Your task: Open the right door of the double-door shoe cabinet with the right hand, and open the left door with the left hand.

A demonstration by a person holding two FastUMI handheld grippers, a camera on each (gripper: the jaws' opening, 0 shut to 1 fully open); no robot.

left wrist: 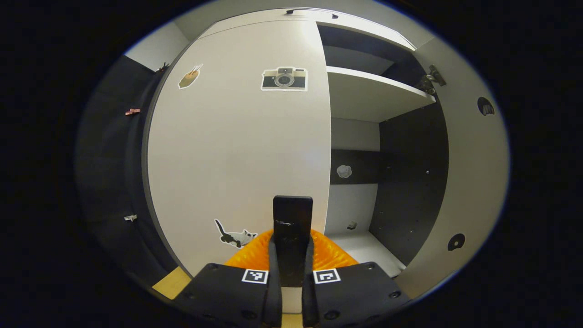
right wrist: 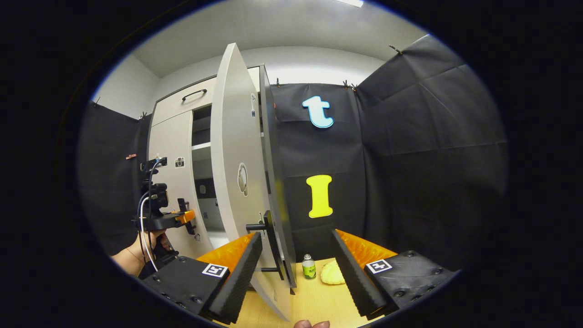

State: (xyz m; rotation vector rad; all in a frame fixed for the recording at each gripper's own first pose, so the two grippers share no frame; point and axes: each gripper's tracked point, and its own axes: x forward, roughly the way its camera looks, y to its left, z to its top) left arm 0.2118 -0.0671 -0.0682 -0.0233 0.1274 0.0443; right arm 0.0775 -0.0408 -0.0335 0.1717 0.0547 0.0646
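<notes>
Right door [right wrist: 237, 150] swung wide, its black handle [right wrist: 272, 241] between the right gripper [right wrist: 296, 269]'s spread fingers, untouched. Left gripper [left wrist: 292, 255] clamps the closed left door [left wrist: 237, 150]'s handle [left wrist: 292, 218]; open shelves to its right.

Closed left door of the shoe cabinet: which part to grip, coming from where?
The black upright bar handle by the white left door's free right edge. Come straight from the front, jaws either side: it stands off the panel and the hinges lie left. The left gripper clamps it so.
</notes>
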